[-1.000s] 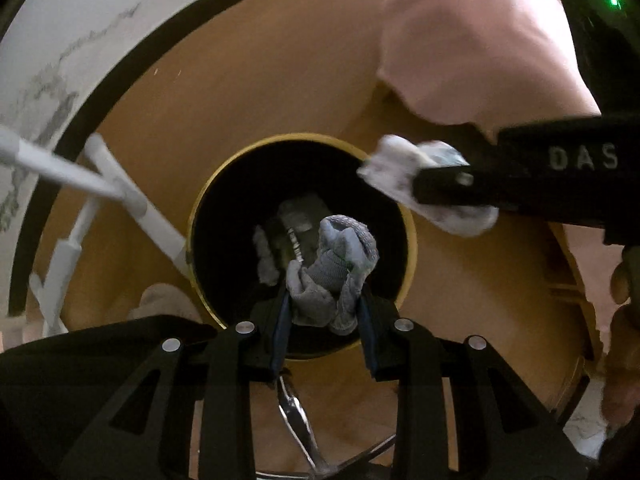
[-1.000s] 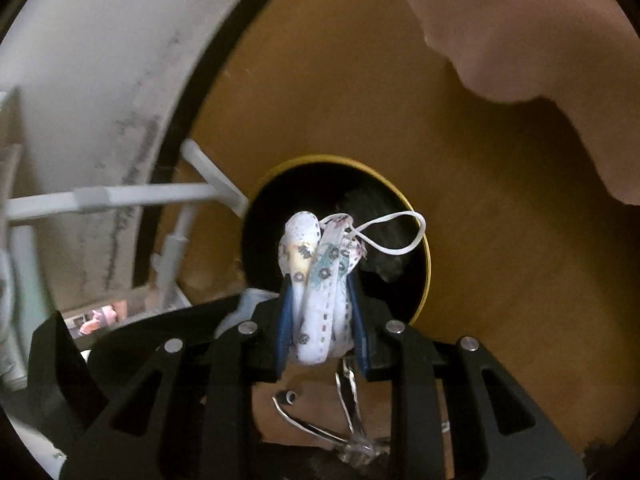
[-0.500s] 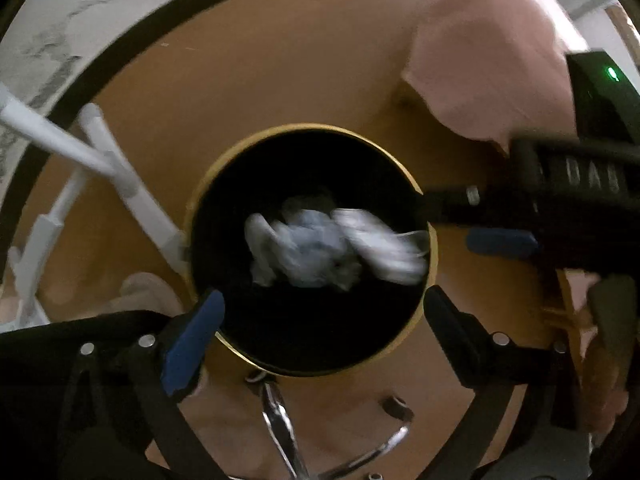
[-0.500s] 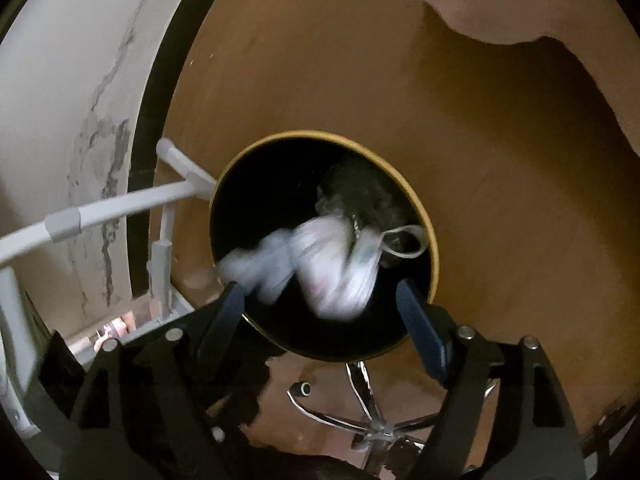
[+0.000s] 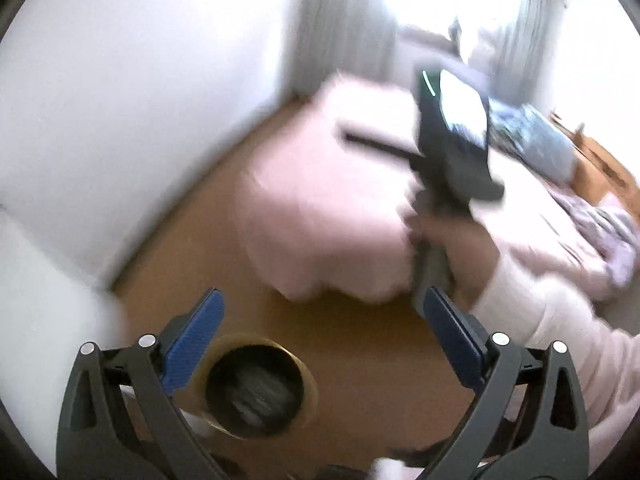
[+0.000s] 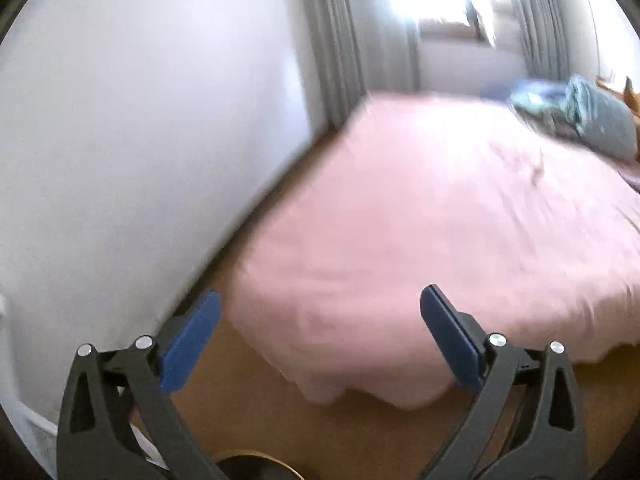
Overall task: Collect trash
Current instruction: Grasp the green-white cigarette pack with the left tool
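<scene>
A round black bin with a gold rim (image 5: 256, 390) stands on the wooden floor low in the left wrist view, with pale crumpled trash (image 5: 256, 394) inside. Only its rim edge (image 6: 256, 456) shows at the bottom of the right wrist view. My left gripper (image 5: 320, 320) is open and empty, raised above the bin. My right gripper (image 6: 320, 320) is open and empty, pointing toward the bed. The right gripper's body (image 5: 452, 148) shows in the left wrist view, held in a hand over the bed. Both views are motion-blurred.
A bed with a pink sheet (image 6: 460, 220) fills the right side, with a blue-grey pillow or bundle (image 6: 592, 116) at its far end. A white wall (image 6: 140, 120) runs on the left. Curtains and a bright window (image 6: 420, 8) lie beyond. A wooden floor strip (image 5: 360, 352) lies between.
Both grippers opened and dropped their crumpled trash into the bin. Both then lifted and tilted up from the bin toward the bed and room.
</scene>
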Available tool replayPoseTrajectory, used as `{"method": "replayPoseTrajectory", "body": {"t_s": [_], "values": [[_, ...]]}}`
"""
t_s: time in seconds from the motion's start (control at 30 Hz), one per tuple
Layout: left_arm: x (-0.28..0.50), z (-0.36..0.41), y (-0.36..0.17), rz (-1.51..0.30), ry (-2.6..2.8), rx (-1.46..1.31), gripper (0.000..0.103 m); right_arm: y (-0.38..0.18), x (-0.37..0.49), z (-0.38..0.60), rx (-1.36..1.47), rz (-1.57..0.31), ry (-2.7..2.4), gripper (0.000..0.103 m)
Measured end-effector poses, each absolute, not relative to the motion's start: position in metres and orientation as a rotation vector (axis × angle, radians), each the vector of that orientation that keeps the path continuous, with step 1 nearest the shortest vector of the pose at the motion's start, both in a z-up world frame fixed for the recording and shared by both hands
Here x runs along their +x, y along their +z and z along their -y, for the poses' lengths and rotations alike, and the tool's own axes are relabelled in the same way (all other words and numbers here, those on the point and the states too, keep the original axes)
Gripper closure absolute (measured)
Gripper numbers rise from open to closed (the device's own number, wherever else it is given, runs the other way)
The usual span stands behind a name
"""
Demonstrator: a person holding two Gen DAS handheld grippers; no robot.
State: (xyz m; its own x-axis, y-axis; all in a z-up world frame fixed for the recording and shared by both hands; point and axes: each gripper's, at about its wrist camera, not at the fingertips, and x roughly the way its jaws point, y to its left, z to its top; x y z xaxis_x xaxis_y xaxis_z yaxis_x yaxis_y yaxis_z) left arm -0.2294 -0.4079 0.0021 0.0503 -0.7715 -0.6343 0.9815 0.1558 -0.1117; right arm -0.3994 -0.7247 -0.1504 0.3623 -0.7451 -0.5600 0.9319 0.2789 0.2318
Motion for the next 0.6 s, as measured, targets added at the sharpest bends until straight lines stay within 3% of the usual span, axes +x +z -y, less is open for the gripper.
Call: {"method": "replayPoseTrajectory", "body": {"t_s": [0.1,0.23,0.4,0.6], "values": [[-0.174,0.35,0.038,-0.606,-1.116,0.338,0.006,-0.129,-0.383,0.689,0.516,-0.362,-1.03,0.006],[-0.067,0.237,0.037,-0.731,-0.596,0.11,0.006,-0.117,-0.356,0.655,0.479,-0.404,-0.886,0.006],[-0.023,0.125,0.035,-0.747,-0.231,-0.114,0.006,-0.107,-0.343,0.612,0.434,-0.43,-0.809,0.006],[-0.004,0.084,0.019,-0.759,-0.077,-0.112,0.006,-0.08,-0.371,0.593,0.435,-0.378,-0.752,0.006]]}}
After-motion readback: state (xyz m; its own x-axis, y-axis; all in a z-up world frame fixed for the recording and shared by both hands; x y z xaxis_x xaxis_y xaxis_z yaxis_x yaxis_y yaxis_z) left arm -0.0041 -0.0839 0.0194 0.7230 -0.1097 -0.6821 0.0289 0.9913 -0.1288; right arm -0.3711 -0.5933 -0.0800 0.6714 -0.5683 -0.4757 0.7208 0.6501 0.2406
